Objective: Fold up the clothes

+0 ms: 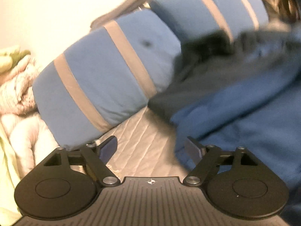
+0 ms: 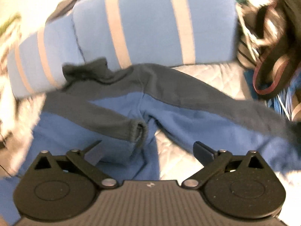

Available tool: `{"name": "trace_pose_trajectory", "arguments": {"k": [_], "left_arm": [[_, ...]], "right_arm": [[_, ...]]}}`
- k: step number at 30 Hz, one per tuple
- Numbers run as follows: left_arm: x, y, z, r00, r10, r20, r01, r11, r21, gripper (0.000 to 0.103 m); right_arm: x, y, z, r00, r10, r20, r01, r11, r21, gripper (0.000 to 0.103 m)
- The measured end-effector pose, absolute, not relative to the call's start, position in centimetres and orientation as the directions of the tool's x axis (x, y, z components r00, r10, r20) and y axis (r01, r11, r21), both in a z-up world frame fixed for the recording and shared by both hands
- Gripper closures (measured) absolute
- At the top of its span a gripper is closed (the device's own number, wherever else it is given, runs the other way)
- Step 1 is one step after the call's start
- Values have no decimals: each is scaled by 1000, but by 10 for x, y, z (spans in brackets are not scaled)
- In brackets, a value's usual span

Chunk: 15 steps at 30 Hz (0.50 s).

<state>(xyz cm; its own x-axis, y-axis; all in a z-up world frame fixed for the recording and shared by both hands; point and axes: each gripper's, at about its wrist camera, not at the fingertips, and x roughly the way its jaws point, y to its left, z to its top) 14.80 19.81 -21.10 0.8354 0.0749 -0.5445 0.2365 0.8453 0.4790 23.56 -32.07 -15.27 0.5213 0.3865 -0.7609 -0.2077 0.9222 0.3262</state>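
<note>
A blue garment with dark grey sleeves (image 2: 178,113) lies spread on a quilted grey cover (image 2: 207,71). One grey sleeve is folded across the blue body, and its cuff (image 2: 138,131) lies just ahead of my right gripper (image 2: 148,150). That gripper is open above the cloth, with nothing between its fingers. In the left wrist view the same blue garment (image 1: 235,113) fills the right side, its grey part (image 1: 197,79) further back. My left gripper (image 1: 152,146) hangs open over the quilted cover (image 1: 143,137), at the garment's left edge, holding nothing.
Two blue cushions with beige stripes (image 1: 97,79) (image 2: 150,22) stand behind the garment. A heap of pale clothes (image 1: 18,86) lies at the left. A dark bag with a red rim (image 2: 272,75) and other blurred items sit at the far right.
</note>
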Motion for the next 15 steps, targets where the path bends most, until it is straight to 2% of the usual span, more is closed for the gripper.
{"name": "trace_pose_trajectory", "arguments": {"k": [1,3,5,10,15], "left_arm": [[143,198,-198,840,39,-541,240,867,436,13],[134,194,-177,851,-19,-525,243,900,361,0],[127,186,-160,864,-62,-499,246,917,312,0],[109,163,-125,890,-170,-423,281,935,216,0],[104,136,-114,882,-252,-398,340,925,169,0]], "right_arm": [[231,-331,-145,523,405,-750,-194,913,358,0],[222,-349,-127,536,431,-726,-177,898,403,0],[213,-367,-110,558,444,-701,-164,887,431,0],[194,-412,-75,656,374,-655,-144,915,378,0],[181,-470,-76,712,325,-623,-55,910,411,0]]}}
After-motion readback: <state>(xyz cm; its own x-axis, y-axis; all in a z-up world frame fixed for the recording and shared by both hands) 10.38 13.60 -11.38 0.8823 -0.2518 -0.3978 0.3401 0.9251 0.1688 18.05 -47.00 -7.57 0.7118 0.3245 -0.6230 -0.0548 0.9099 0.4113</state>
